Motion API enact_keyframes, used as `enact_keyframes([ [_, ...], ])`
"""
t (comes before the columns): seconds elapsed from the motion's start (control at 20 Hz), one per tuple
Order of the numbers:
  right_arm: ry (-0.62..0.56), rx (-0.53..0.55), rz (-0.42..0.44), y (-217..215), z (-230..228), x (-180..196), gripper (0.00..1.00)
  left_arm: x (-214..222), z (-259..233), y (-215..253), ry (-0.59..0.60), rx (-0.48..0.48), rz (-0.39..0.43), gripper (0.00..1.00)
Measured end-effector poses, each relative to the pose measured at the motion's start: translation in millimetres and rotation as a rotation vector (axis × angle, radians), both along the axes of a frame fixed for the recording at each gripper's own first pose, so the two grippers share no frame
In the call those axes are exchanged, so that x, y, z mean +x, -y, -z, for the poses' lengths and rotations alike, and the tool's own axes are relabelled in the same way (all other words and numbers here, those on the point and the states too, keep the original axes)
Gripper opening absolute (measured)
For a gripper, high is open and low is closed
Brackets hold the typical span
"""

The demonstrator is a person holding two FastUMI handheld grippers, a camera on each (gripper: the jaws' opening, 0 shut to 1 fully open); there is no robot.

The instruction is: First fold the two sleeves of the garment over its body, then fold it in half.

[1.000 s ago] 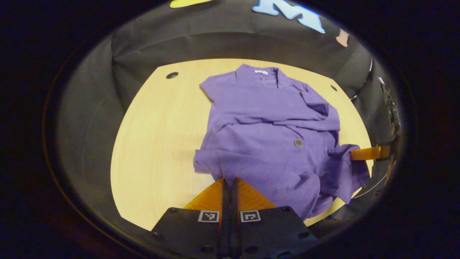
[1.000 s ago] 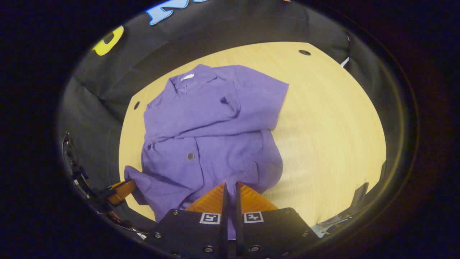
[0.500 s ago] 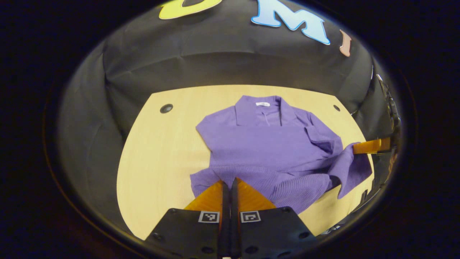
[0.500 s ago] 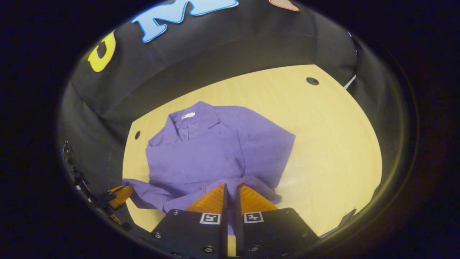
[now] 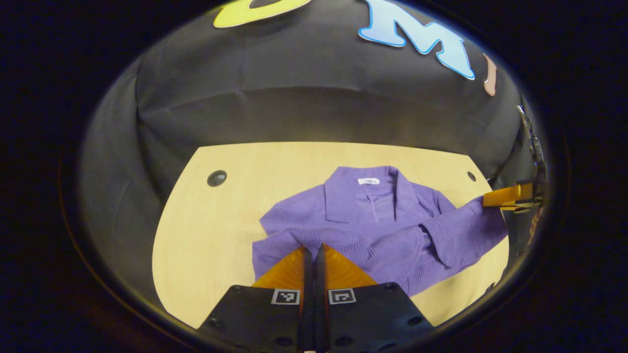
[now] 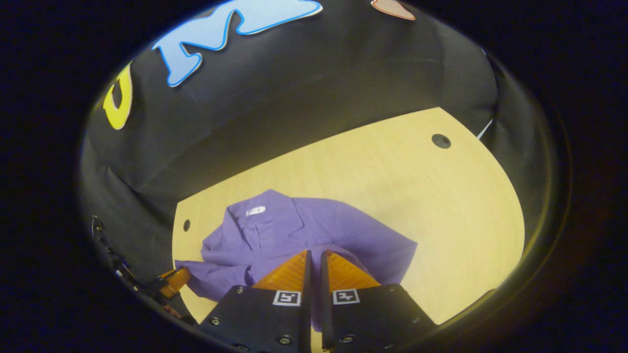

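Observation:
A purple collared garment (image 5: 373, 220) lies on the light wooden table (image 5: 216, 230), collar towards the booth wall. Its ribbed bottom hem is lifted and carried over the body towards the collar. My left gripper (image 5: 313, 251) is shut on one hem corner, fabric pinched between its fingers. In the left gripper view the right gripper (image 5: 508, 198) shows at the far right, shut on the other hem corner. In the right gripper view the garment (image 6: 304, 235) lies ahead, and my right gripper (image 6: 314, 255) is shut on its hem; the left gripper (image 6: 174, 282) shows at the lower left.
The table has round cable holes (image 5: 217, 178) (image 6: 440, 141) near its far corners. The black cloth wall (image 5: 294, 98) rises just behind the table. Bare wood (image 6: 431, 206) lies to the right of the garment in the right gripper view.
Both grippers have carried the bottom hem up and forward over the body towards the collar. The button and lower front are now covered by the folded part.

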State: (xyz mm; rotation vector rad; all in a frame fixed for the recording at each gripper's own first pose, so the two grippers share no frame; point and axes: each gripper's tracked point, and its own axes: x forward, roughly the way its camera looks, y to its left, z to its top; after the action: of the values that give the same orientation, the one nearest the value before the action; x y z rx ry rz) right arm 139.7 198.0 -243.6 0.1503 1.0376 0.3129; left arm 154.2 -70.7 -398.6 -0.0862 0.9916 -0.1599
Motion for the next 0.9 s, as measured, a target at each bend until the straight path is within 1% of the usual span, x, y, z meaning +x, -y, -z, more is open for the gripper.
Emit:
enact_keyframes([
  [0.2, 0.03, 0.005, 0.028, -11.3, 5.8, 40.3, 0.09, 38.9, 14.9, 4.0, 0.021, 0.011, 0.011, 0.07],
  [0.35, 0.065, 0.008, 0.052, -17.0, 8.5, 72.1, 0.09, 62.0, 24.0, 0.5, 0.021, 0.008, -0.016, 0.07],
  [0.45, 0.058, 0.007, 0.07, -17.1, 12.9, 84.6, 0.08, 74.7, 30.6, -1.0, 0.017, -0.006, -0.036, 0.07],
  [0.6, 0.037, -0.003, 0.069, -18.4, 30.0, 86.8, 0.08, 86.1, 47.9, -3.0, 0.008, 0.014, -0.03, 0.06],
  [0.75, 0.024, -0.031, 0.034, -18.6, 40.5, 81.9, 0.09, 88.4, 72.4, -2.0, -0.026, 0.044, -0.019, 0.07],
  [0.9, 0.022, -0.058, 0.002, -20.2, 51.8, 79.8, 0.09, 89.5, 86.2, -3.2, -0.043, 0.051, -0.026, 0.07],
])
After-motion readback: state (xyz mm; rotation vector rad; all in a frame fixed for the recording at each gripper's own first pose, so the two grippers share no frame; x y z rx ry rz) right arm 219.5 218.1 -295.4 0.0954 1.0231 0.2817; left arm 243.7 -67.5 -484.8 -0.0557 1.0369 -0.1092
